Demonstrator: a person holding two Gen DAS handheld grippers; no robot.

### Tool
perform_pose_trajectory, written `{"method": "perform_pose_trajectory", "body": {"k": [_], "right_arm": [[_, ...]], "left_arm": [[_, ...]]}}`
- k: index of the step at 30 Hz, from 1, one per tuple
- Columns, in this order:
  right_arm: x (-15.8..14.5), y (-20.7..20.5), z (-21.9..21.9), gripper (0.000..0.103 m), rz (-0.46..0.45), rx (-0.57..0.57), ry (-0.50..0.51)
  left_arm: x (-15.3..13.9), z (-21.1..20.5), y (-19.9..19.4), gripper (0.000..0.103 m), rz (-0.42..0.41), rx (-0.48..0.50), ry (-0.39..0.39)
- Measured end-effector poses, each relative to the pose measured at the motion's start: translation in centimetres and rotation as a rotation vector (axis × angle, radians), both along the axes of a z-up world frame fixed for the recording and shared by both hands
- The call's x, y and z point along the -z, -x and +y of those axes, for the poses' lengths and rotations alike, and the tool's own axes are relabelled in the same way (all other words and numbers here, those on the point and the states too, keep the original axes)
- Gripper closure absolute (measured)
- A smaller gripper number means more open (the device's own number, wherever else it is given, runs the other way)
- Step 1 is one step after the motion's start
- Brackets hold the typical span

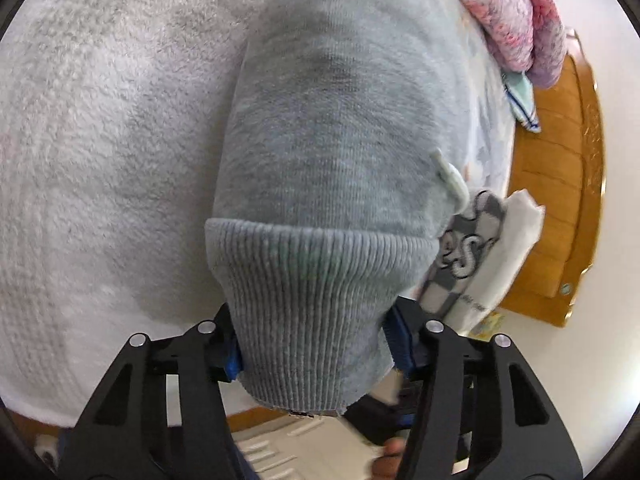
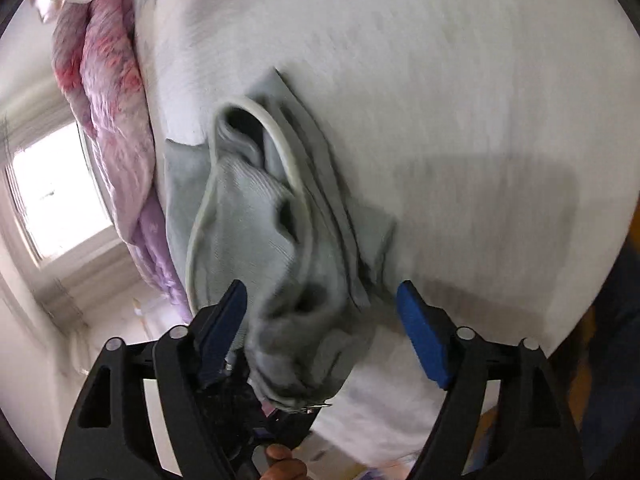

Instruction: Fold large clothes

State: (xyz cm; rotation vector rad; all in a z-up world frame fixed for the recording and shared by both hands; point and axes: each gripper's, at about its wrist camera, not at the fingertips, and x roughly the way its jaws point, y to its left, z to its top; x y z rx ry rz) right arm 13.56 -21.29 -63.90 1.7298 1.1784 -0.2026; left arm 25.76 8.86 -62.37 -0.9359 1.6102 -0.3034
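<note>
We're looking along the left gripper (image 1: 316,356): its blue pads (image 1: 234,364) are sitting on both sides of the ribbed cuff (image 1: 316,300) of a grey sweatshirt (image 1: 340,128), cuff bunched between them. Pads look to be pressing the cuff, so we're calling it gripping. The sleeve is running away from us across a white fleecy blanket (image 1: 100,152) on the bed. A pink floral quilt (image 1: 512,16) is lying at the far right edge, a checkered grey-white cloth (image 1: 472,248) just beside the cuff, and a wooden bed frame (image 1: 560,200) past it.

The right gripper (image 2: 324,328) is standing wide open, blue pads (image 2: 424,340) well apart. The sweatshirt's crumpled part (image 2: 256,232) with pale trim is lying between the jaws, touching the left pad only, not clamped. This view is blurry. A window (image 2: 56,196) is showing at left.
</note>
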Motion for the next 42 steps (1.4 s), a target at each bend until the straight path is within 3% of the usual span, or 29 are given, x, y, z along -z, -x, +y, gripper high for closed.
{"method": "perform_pose_trajectory", "body": {"k": [5,10,13,18,21,22,25,26,27,30,34,35,37,40,42], "right_arm": [[0.9,0.7,1.5,0.014,-0.035,0.184,-0.070],[2.6,1.8,3.1,0.013,-0.018,0.279,-0.173],[2.9,2.0,3.5,0.012,-0.090,0.331,-0.219],[4.8,0.8,3.9,0.011,-0.140,0.344,-0.264],[5.5,-0.1,3.8,0.010,-0.146,0.332,-0.231],[5.3,-0.4,3.8,0.011,-0.144,0.332,-0.223],[4.4,-1.7,3.6,0.043,-0.144,0.278,-0.154],[3.9,-1.8,3.4,0.058,-0.140,0.234,-0.123],[3.5,-2.1,3.3,0.066,-0.144,0.216,-0.103],[2.6,-2.3,2.8,0.073,-0.154,0.155,-0.053],[1.9,-3.0,2.4,0.075,-0.150,0.116,-0.022],[1.7,-3.4,2.1,0.075,-0.144,0.101,-0.009],[1.4,-4.4,1.5,0.076,-0.145,0.087,0.002],[1.1,-4.9,0.7,0.077,-0.142,0.057,0.019],[1.3,-5.1,0.1,0.077,-0.146,0.029,0.025]], "left_arm": [[-0.9,1.2,-0.3,0.051,0.027,-0.039,0.064],[-1.4,1.6,-1.1,0.051,0.049,-0.076,0.118],[-1.6,1.7,-1.1,0.051,0.055,-0.073,0.125],[-1.2,1.8,-1.0,0.051,0.066,-0.079,0.139],[-1.2,1.3,-1.1,0.051,0.061,-0.069,0.129],[-1.0,1.4,-1.0,0.051,0.066,-0.072,0.130],[-0.4,1.1,-1.3,0.043,0.084,-0.056,0.116],[-0.3,1.0,-1.5,0.043,0.091,-0.044,0.122],[-0.2,1.0,-1.6,0.042,0.097,-0.026,0.125],[-0.5,1.3,-2.1,0.034,0.098,0.027,0.130],[-1.4,3.5,-2.6,0.019,0.074,0.044,0.117],[-1.8,4.4,-3.0,0.015,0.048,0.036,0.082],[-2.5,6.2,-4.7,0.014,-0.022,0.027,-0.003],[-1.8,7.1,-8.0,0.014,-0.049,0.012,0.004],[-1.2,6.2,-10.0,0.014,-0.068,0.072,-0.033]]}}
